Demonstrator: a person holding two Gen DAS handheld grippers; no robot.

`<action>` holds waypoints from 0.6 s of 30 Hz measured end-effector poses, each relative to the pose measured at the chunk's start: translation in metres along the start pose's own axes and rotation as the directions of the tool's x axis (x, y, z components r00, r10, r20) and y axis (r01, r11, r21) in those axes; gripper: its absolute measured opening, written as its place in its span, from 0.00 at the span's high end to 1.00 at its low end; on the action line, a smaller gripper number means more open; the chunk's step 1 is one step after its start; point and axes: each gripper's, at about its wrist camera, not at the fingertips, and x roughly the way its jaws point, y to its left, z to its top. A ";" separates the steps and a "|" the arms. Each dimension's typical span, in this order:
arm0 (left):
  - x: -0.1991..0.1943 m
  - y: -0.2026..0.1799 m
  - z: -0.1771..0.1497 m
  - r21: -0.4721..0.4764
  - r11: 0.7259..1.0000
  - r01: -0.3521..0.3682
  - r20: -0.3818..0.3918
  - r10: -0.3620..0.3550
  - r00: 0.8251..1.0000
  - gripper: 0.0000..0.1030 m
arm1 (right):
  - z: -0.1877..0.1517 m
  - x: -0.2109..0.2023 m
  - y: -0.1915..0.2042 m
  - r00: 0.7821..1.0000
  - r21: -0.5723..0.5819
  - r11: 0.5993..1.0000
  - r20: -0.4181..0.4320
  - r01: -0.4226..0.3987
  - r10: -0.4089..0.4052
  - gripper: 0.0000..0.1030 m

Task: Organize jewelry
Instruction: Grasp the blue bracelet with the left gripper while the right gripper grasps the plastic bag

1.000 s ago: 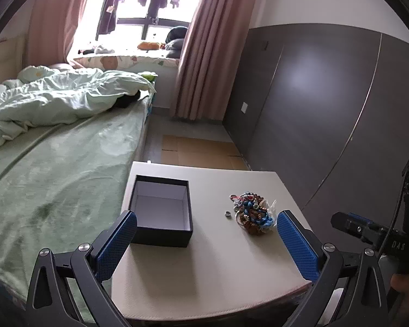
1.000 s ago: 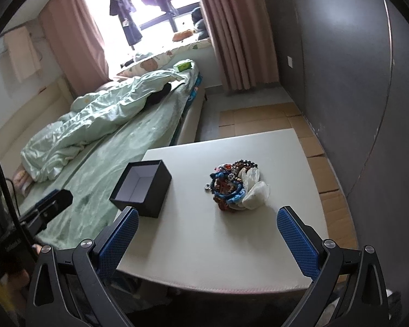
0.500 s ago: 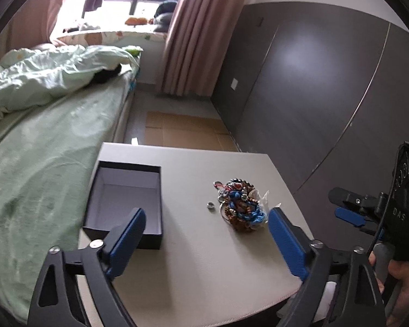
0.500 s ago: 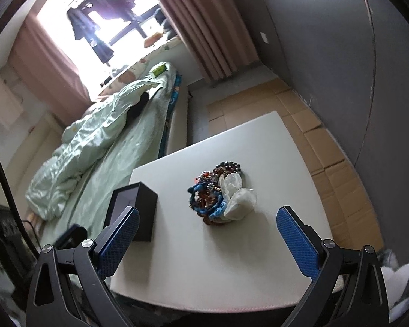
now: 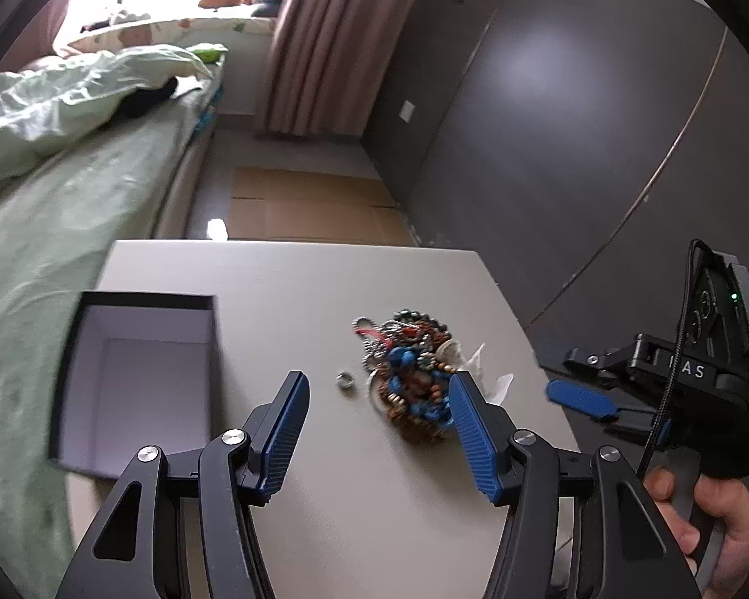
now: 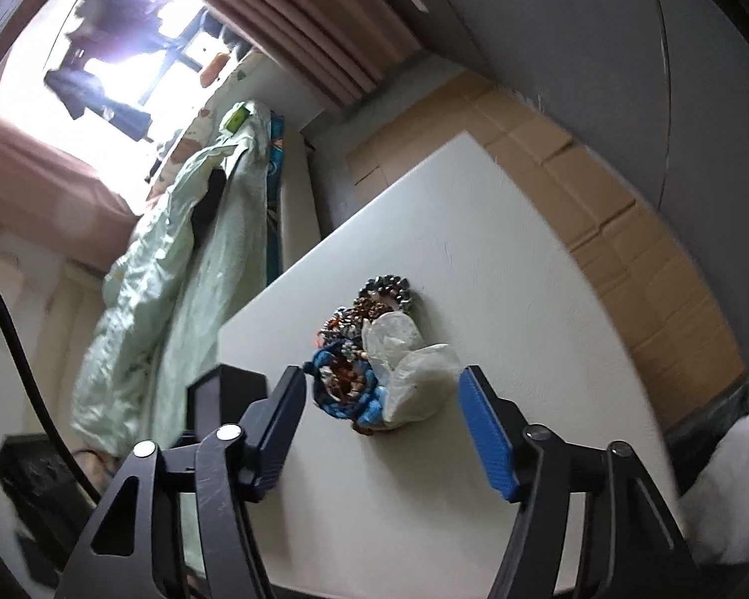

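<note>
A tangled heap of bead bracelets (image 5: 409, 374) lies on the white table (image 5: 299, 289), with a small silver ring (image 5: 345, 379) just left of it and a clear plastic bag (image 6: 409, 374) on its right side. An open black box (image 5: 140, 374) with a white inside stands at the table's left. My left gripper (image 5: 377, 409) is open and empty, hovering just in front of the ring and heap. My right gripper (image 6: 382, 407) is open and empty, tilted, close in front of the heap (image 6: 354, 349); it also shows in the left wrist view (image 5: 579, 399).
A bed with a green sheet (image 5: 50, 229) runs along the table's left side. A dark wall panel (image 5: 549, 125) stands on the right. Cardboard sheets (image 5: 304, 204) cover the floor beyond the table. The black box (image 6: 224, 389) shows behind my right gripper's left finger.
Both grippers have moved forward and down toward the jewelry heap and their jaws have narrowed. The right gripper has rolled, tilting its view.
</note>
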 end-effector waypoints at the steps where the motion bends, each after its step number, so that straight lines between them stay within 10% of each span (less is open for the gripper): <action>1: 0.006 -0.001 0.001 0.002 1.000 0.007 -0.009 -0.007 1.000 0.42 | 0.001 0.003 -0.001 1.000 0.020 1.000 -0.005 -0.006 0.006 0.42; 18: 0.069 0.002 0.000 -0.030 0.999 0.044 -0.117 -0.047 0.992 0.69 | -0.006 0.071 -0.033 0.990 0.269 0.962 -0.119 -0.043 0.077 0.69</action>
